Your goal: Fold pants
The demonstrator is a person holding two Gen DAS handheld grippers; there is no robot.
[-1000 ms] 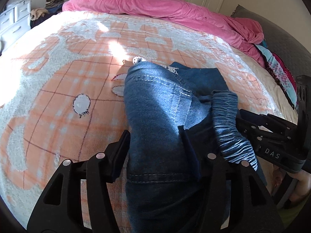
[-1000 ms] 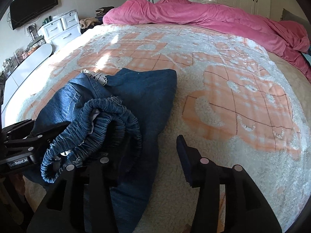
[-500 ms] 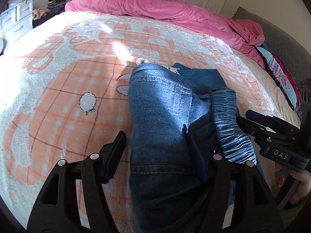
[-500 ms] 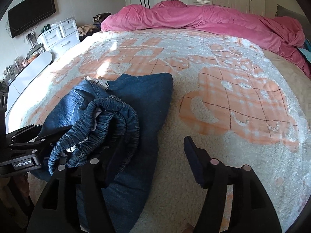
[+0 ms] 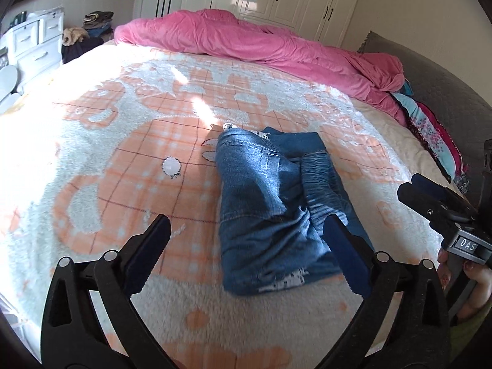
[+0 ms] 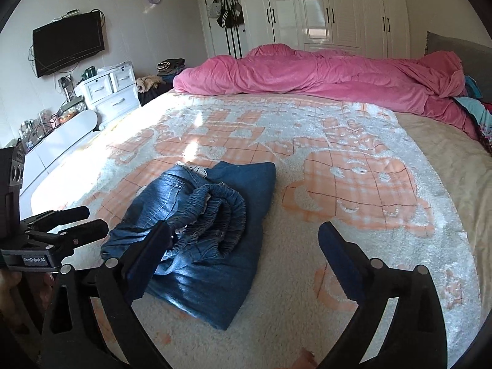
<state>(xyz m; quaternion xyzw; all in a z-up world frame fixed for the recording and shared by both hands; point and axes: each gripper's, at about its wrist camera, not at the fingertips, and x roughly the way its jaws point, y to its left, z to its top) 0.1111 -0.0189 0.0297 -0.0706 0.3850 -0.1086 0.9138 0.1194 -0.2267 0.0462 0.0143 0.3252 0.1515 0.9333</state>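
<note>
Blue denim pants [image 5: 270, 203] lie folded in a compact bundle on the orange-and-white blanket [image 5: 123, 160], the elastic waistband bunched on top [image 6: 215, 212]. My left gripper [image 5: 246, 230] hovers above the near end of the bundle, its jaws opening wide with no cloth pressed between the pads. My right gripper [image 6: 246, 240] hangs above the bundle's right side, jaws likewise opening, and holds nothing. Each gripper shows at the edge of the other's view, the right one [image 5: 442, 212] and the left one [image 6: 58, 227].
A pink duvet [image 6: 323, 73] is heaped along the far side of the bed. Coloured clothes [image 5: 430, 129] lie by the grey headboard at right. White drawers [image 6: 110, 92], a wall television [image 6: 67, 43] and wardrobes [image 6: 323, 9] stand beyond the bed.
Both grippers let go of the pants, spread their jaws wide and rose back toward me. The bundle now lies free on the blanket, farther from both cameras.
</note>
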